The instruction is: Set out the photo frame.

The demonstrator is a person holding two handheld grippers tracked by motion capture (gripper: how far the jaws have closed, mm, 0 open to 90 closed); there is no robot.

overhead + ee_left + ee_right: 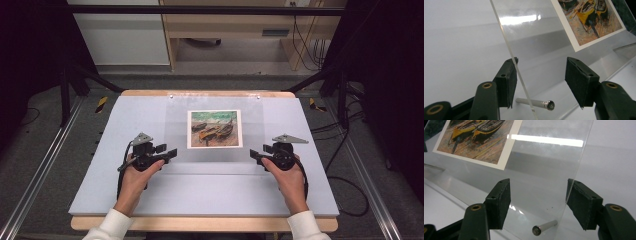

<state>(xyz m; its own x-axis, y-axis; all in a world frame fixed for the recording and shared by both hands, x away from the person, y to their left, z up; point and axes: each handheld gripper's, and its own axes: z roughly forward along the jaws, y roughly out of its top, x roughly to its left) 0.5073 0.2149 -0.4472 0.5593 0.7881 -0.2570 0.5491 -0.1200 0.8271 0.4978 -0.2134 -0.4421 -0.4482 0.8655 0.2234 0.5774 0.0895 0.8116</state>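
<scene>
Jaws straddle clear sheet [529, 32] edges, unclamped.

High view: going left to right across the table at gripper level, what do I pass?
Left hand → left gripper → clear sheet → right gripper → right hand.

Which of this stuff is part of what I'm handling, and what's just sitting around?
In the job:
- clear acrylic sheet, its edges between both grippers' jaws
- boat picture under that sheet
- metal pins at its corners
- left gripper, right gripper

Lying about:
- blue mat
- floor cables
- wooden furniture behind
</scene>
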